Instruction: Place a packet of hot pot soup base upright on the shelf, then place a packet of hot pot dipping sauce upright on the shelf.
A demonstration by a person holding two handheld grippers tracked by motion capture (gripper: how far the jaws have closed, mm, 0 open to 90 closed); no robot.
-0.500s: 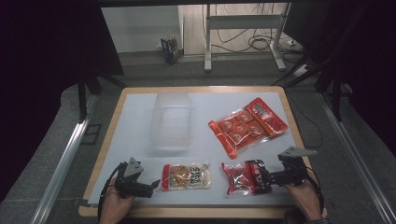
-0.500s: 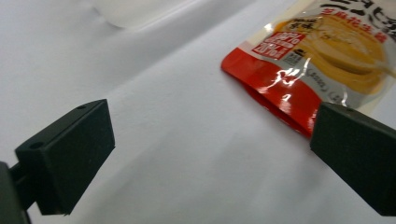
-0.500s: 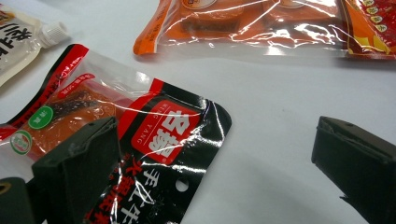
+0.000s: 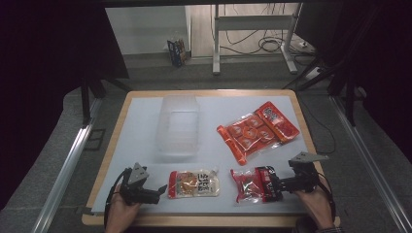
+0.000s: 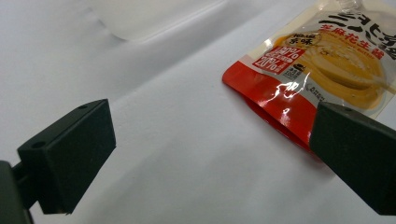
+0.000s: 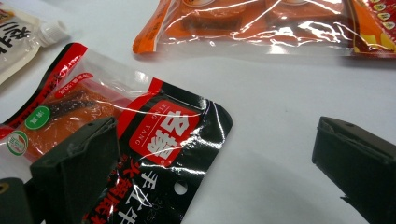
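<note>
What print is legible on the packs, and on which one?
"名扬" with "MING YANG": red square on the red-black pack.
"70%": red label on the yellow pouch; its large Chinese heading is cut off, the small print blurred.
Orange tray pack: print too small to read.

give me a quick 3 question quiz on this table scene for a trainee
1. True or false: the left gripper is clamped on the yellow sauce pouch.
2. Which packet lies nearest the right gripper?
A. the large orange tray pack
B. the red and black packet
C. the clear plastic container
3. Fill in: the clear plastic container sits toward the ____ edge of the white mat, away from the person.

Key
1. False: its jaws stand wide open, with the pouch corner just ahead of one jaw.
2. B
3. far
</note>
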